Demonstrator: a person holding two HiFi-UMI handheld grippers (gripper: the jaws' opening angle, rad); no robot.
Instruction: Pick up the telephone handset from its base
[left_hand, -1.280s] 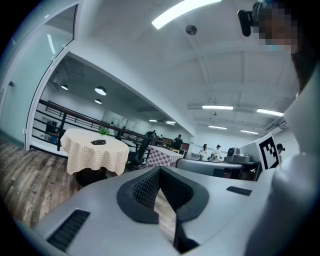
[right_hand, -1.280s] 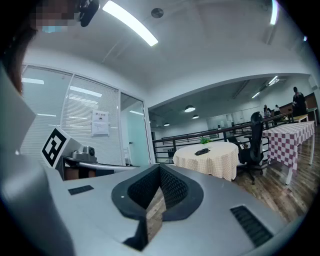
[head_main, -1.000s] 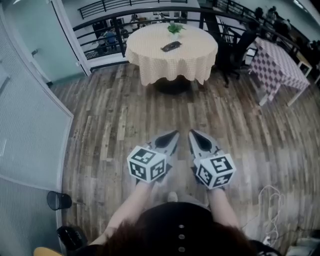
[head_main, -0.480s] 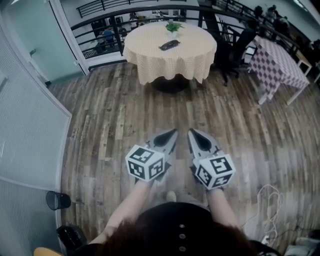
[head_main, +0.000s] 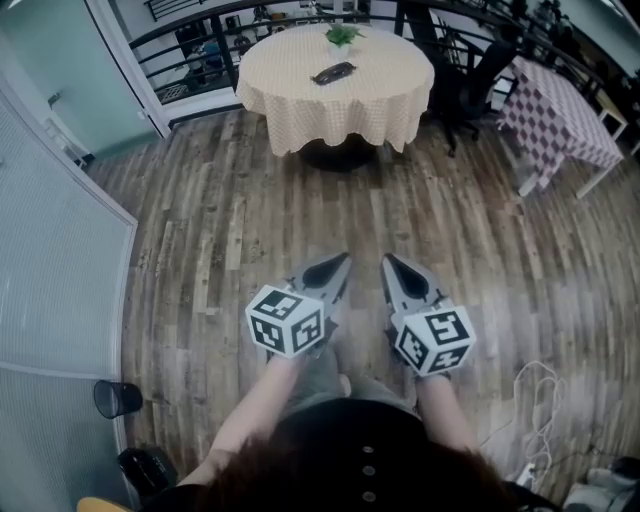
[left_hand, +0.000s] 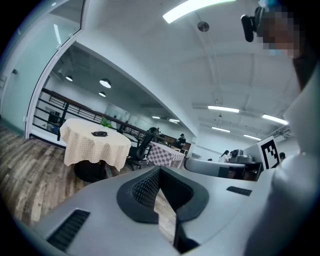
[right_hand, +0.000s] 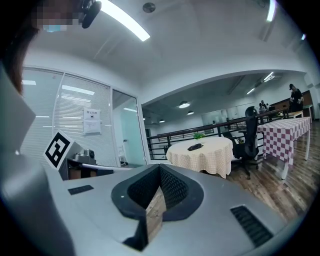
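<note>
On far table (head_main: 290, 95), telephone (head_main: 333, 72), long axis diagonal

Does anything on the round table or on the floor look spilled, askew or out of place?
Nothing is spilled. The telephone and plant sit on the round table; only a loose white cable lies on the floor.

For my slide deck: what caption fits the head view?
Left gripper and right gripper, both shut and empty, point across the wood floor toward the telephone on the round table.
</note>
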